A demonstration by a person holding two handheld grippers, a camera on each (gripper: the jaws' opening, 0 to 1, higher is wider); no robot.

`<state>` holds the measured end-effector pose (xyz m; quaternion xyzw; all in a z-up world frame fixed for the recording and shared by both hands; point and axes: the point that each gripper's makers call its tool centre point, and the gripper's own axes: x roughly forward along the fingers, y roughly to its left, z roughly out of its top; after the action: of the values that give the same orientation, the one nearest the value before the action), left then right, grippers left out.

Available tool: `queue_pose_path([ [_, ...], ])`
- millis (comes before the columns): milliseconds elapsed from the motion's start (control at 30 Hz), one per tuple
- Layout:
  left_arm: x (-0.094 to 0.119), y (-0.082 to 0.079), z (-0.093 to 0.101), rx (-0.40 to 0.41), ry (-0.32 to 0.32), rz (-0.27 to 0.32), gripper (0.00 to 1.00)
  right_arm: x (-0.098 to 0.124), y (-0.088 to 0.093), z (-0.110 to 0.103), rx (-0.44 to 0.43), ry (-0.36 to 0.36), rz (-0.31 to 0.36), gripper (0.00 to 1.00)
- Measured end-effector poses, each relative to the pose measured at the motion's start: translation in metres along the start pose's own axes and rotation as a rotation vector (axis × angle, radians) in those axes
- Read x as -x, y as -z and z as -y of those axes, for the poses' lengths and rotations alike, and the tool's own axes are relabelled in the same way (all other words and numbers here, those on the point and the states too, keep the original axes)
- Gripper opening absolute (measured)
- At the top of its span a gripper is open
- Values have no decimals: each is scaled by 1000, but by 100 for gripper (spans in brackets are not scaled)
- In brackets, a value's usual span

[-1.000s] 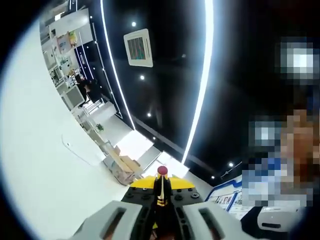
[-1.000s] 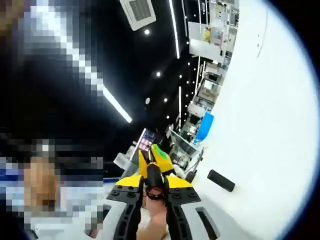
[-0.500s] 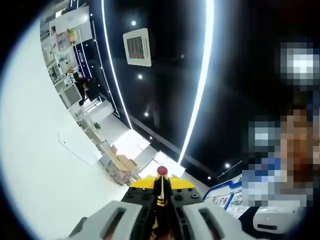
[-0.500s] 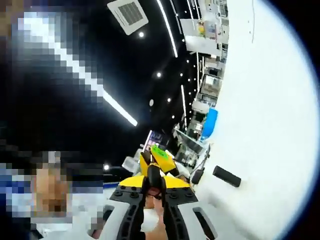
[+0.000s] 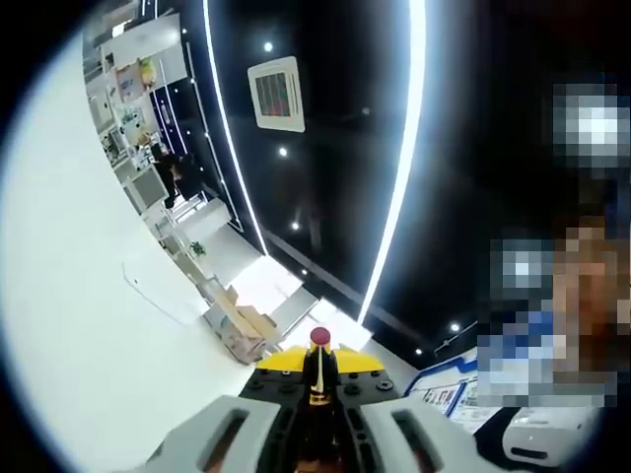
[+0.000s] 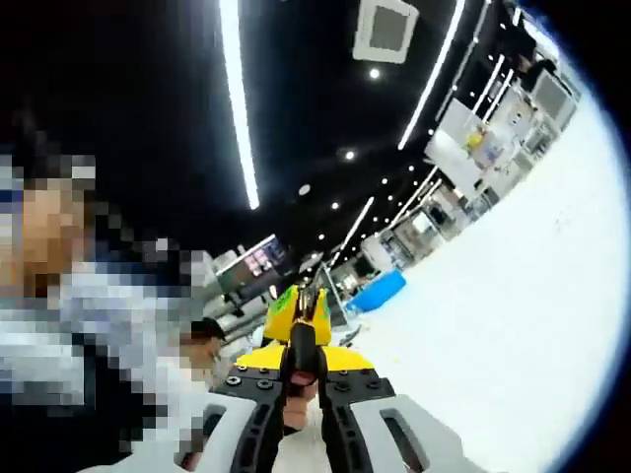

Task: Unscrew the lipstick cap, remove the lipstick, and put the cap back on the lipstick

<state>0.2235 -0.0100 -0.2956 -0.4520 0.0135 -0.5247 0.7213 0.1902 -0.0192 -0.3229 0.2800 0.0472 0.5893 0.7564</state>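
Observation:
In the left gripper view my left gripper [image 5: 317, 394] is shut on the lipstick [image 5: 317, 370]. Its black body with a gold band stands upright between the jaws, and its red tip [image 5: 319, 336] pokes out above them. In the right gripper view my right gripper [image 6: 301, 379] is shut on the black lipstick cap [image 6: 300, 347], a short dark tube held between the yellow jaw ends. Just beyond the cap shows a yellow and green piece [image 6: 294, 304]; I cannot tell what it is. Lipstick and cap are held apart.
Both views tilt up at a black ceiling with light strips [image 5: 399, 158] and an air vent [image 5: 278, 93]. A wide white surface [image 5: 69, 325] lies at the left, also at the right in the right gripper view [image 6: 513, 296], with a blue bin [image 6: 380, 290] and shelves behind. A person stands close by.
The right gripper view has rolled and swung, so the white surface now lies lower right and the dark object on it has left the picture. The left gripper view has barely shifted. Both grips are unchanged.

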Motion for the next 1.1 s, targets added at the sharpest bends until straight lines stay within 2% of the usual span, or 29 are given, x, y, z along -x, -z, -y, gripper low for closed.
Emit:
queue_pose_path([
  [167, 0, 0, -2, -3, -8, -1, 9, -1, 4, -2, 161, 42, -52, 11],
  [333, 0, 2, -2, -21, -25, -7, 9, -2, 11, 0, 410, 117, -127, 11],
  [433, 0, 3, -4, -22, -32, -9, 9, -2, 12, 2, 635, 177, -191, 12],
  [500, 0, 3, -6, -24, -39, -10, 9, -1, 11, 12, 746, 208, -234, 12],
  [633, 1, 2, -8, -15, -43, -9, 9, -1, 15, 5, 892, 256, -280, 12],
  [700, 1, 3, -7, -19, -43, -9, 9, 0, 10, 18, 888, 256, -276, 12],
  [833, 1, 1, -5, -24, -39, -8, 9, 0, 6, 17, 718, 190, -223, 13],
  [933, 0, 1, -2, -27, -31, -4, 9, 1, 9, 16, 466, 155, -203, 15],
  [1000, 0, -1, -2, -26, -25, -1, 9, 0, 10, 18, 339, 133, -181, 22],
  [1100, -1, -3, 4, -27, 10, 6, 9, -2, 7, 11, 43, 32, -109, 23],
])
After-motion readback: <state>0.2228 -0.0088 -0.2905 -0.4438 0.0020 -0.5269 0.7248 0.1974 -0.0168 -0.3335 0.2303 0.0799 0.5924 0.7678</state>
